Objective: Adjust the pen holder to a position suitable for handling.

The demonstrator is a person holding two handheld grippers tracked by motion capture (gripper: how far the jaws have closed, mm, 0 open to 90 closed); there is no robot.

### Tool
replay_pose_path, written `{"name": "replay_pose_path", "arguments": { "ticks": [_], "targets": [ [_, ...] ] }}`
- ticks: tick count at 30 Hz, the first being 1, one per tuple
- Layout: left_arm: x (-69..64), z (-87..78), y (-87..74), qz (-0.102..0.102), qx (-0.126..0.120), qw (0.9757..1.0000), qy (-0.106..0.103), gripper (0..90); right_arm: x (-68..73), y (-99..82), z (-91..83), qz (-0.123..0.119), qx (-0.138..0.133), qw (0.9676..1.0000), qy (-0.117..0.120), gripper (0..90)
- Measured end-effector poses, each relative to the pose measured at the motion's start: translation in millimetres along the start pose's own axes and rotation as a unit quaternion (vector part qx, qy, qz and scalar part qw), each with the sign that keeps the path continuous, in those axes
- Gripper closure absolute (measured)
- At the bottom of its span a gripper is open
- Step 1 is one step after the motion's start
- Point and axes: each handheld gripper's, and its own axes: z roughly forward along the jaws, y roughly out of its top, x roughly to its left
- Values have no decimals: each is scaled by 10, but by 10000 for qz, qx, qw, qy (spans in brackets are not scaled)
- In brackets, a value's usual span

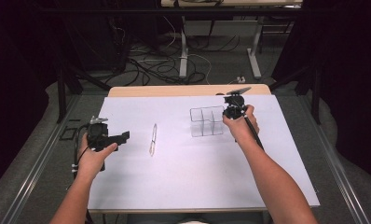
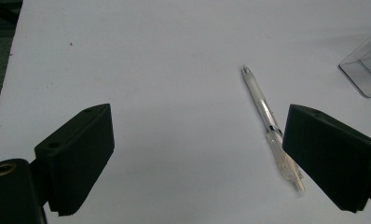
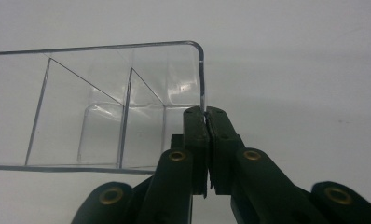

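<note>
White and bare but for two things, the counter (image 1: pixel 183 182) stands in a dark room with cables and table legs on the floor beyond its far edge. At its middle right stands a clear plastic organiser box with inner dividers (image 1: pixel 207 122), empty as far as the frames show. The right gripper (image 1: pixel 233 111) sits at the box's 3 o'clock side; in the right gripper view its jaws are pressed together on the thin near corner wall of the box (image 3: pixel 127 102), pinching that wall between the pads (image 3: pixel 195 135). So the step in hand looks like moving the box by its wall, dragging or sliding it across the counter.

Out from the box, at its 9 o'clock and well apart from it, lies a translucent white ballpoint pen (image 1: pixel 153 139), flat on the counter with its length running roughly 12 to 6 o'clock. The left gripper (image 1: pixel 124 136) hovers at the pen's 9 o'clock, near it but not touching; in the left gripper view its jaws stand wide apart with nothing between them, and the pen (image 2: pixel 266 122) lies just ahead of the right-hand pad (image 2: pixel 330 158).

Judging from this, the next move calls for the right hand to set the box steady where the pen can reach it, keeping the pinch firm so the thin wall does not slip. Then the left gripper must come over the pen's barrel, close across its narrow width, lift it and drop it upright into one compartment.
</note>
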Motion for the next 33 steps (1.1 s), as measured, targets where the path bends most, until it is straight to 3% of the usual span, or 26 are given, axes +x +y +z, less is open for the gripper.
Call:
{"name": "replay_pose_path", "arguments": {
  "ticks": [2,16,17,18,22,23,25,33],
  "targets": [
    [0,4,-1,12,12,10000,-4,91,49,-8,8,-26,-17,9999,96,884],
    [0,9,-1,7,8,10000,-13,91,317,-33,30,-256,112,9994,186,884],
    [0,8,0,7,11,10000,-15,91,335,-40,39,-255,48,9993,284,884],
    [1,7,1,3,6,10000,-14,91,350,-39,30,-306,130,9992,205,884],
    [4,12,-2,-9,11,10000,-16,91,436,-57,32,-415,179,9986,263,884],
    [4,14,-3,-9,9,10000,-17,91,448,-65,44,-429,93,9984,369,883],
    [4,15,-3,-11,10,10000,-21,91,486,-70,33,-445,183,9984,304,884],
    [3,12,-1,-5,8,10000,-22,91,496,-87,28,-459,207,9980,394,878]
  ]
}}
